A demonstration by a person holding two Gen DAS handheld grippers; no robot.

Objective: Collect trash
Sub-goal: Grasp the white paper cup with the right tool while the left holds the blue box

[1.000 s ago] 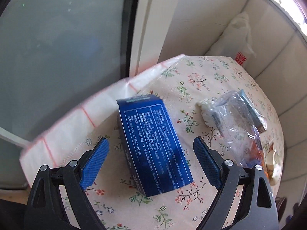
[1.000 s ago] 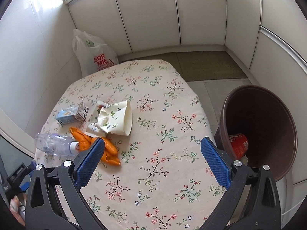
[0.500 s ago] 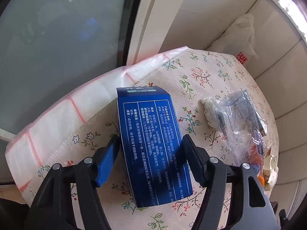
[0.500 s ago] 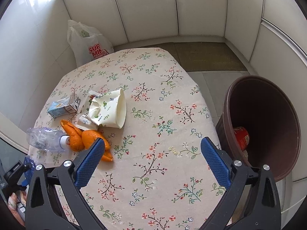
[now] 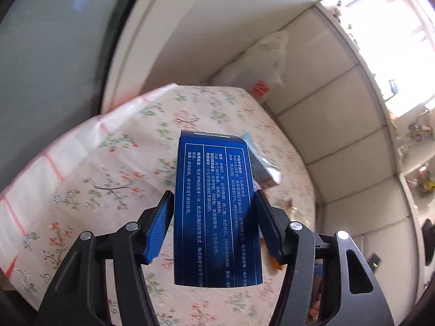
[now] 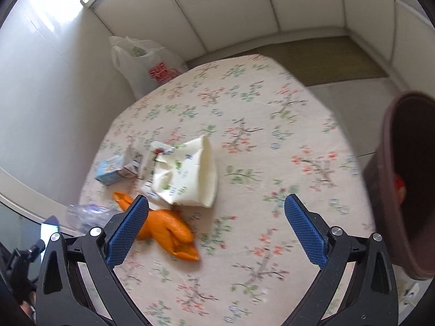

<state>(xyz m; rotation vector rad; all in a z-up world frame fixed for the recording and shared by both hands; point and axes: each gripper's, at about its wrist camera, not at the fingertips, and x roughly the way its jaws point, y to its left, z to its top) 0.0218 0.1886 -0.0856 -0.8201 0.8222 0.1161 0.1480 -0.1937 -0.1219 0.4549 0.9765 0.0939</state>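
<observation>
Left gripper (image 5: pixel 214 217): fingers, just closing, pinch the dark blue printed cardboard box (image 5: pixel 216 206), held clear above the floral-clothed desk (image 5: pixel 114 163). Right gripper (image 6: pixel 216 228): fingers spread, empty, over orange peel (image 6: pixel 165 231). Best handling: firm squeeze, carry level to brown plastic bin (image 6: pixel 407 190).

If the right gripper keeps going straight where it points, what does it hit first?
Probably the bare floral tablecloth: the open right gripper aims just right of the orange peel. Depth is uncertain.

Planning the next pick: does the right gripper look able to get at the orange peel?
Probably yes. The right gripper has its jaws open and empty, and the orange peel lies uncovered on the tablecloth by its left pad, nothing on top of it.
</observation>
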